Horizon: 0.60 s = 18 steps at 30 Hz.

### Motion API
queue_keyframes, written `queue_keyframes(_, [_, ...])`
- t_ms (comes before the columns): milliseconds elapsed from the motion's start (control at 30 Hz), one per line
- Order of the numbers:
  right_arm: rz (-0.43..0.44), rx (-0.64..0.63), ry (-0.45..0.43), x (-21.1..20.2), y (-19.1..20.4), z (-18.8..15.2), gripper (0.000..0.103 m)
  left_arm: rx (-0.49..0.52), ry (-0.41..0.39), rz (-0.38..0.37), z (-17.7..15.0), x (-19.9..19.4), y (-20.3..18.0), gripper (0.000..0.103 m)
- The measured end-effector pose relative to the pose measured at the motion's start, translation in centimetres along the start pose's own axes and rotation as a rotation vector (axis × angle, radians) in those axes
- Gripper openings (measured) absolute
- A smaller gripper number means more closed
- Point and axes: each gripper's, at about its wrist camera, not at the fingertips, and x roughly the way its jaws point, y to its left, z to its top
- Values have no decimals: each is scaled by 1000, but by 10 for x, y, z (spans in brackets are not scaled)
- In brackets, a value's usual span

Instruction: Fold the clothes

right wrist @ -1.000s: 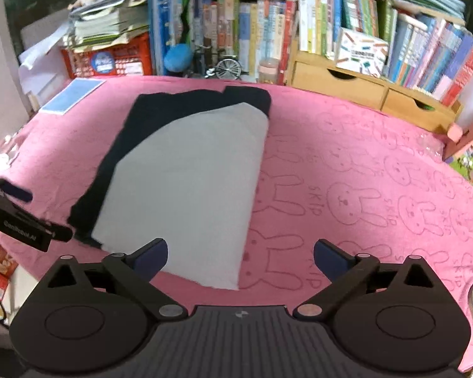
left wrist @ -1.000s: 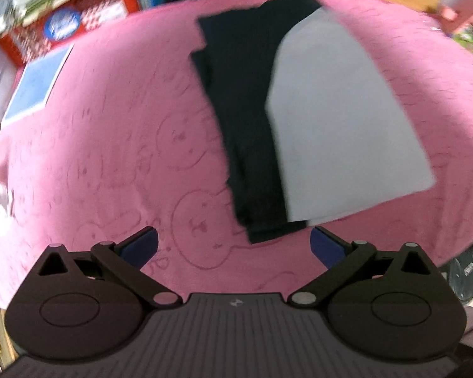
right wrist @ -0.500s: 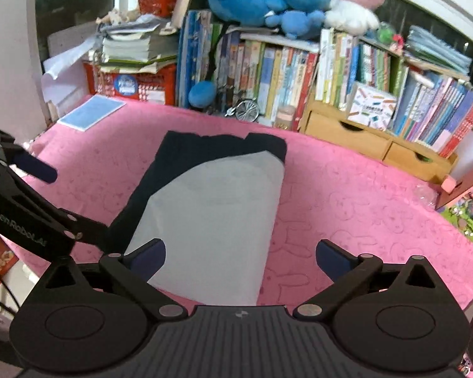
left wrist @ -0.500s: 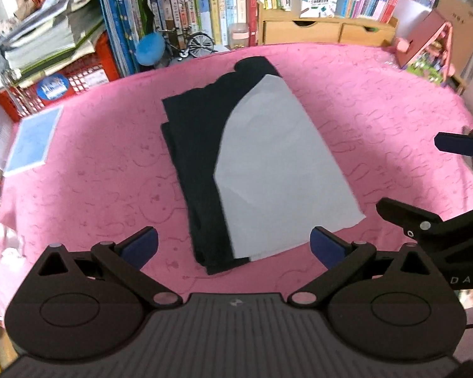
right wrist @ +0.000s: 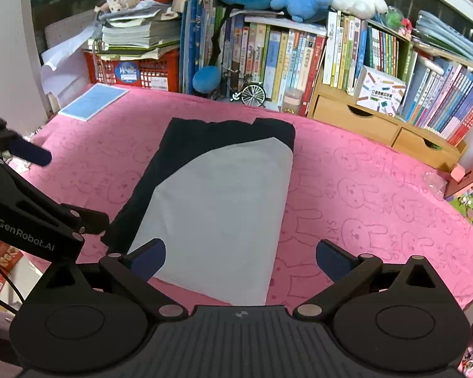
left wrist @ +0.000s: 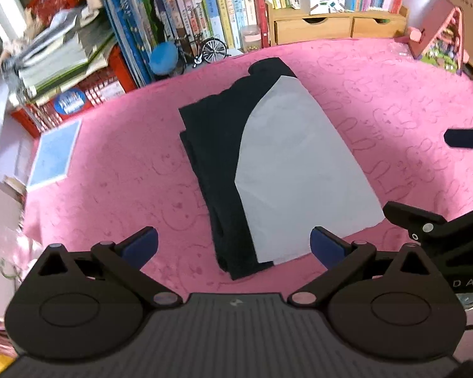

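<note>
Left tool (left wrist: 233, 245): jaws spread, empty, raised higher above the counter (left wrist: 116, 170) than a second ago.
Right tool (right wrist: 240, 256): jaws spread, empty, likewise pulled back.
Shirt (right wrist: 217, 208): lies flat mid-counter, black sleeve side tucked along its left.
Change: both tools have retreated; shirt undisturbed.
Meaning: lengthwise fold appears complete; a crosswise fold probably remains.

Folded garment (right wrist: 217, 201) lies on cloth (right wrist: 362, 189) before books (right wrist: 283, 56).

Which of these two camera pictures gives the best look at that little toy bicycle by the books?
The right wrist view: the toy bicycle sits nearer the middle, its spoked wheel and frame sharp. The left wrist view shows the same bicycle farther off and slightly blurred, beside a blue ball.
</note>
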Motion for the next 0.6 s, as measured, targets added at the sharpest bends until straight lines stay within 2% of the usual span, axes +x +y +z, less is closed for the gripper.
queue_keyframes(100, [-7, -17, 3, -1, 1, 1, 103, -2, 18, -17, 0, 3, 0, 103])
queue_keyframes(300, [2, -1, 11, -1, -2, 3, 103, -136, 73, -145, -2, 16, 21, 103])
queue_keyframes(400, [3, -2, 21, 0, -3, 2, 103, -175, 71, -162, -1, 19, 26, 103])
queue_keyframes(600, [4, -4, 36, 3, -5, 4, 103, -164, 85, -145, -2, 19, 22, 103])
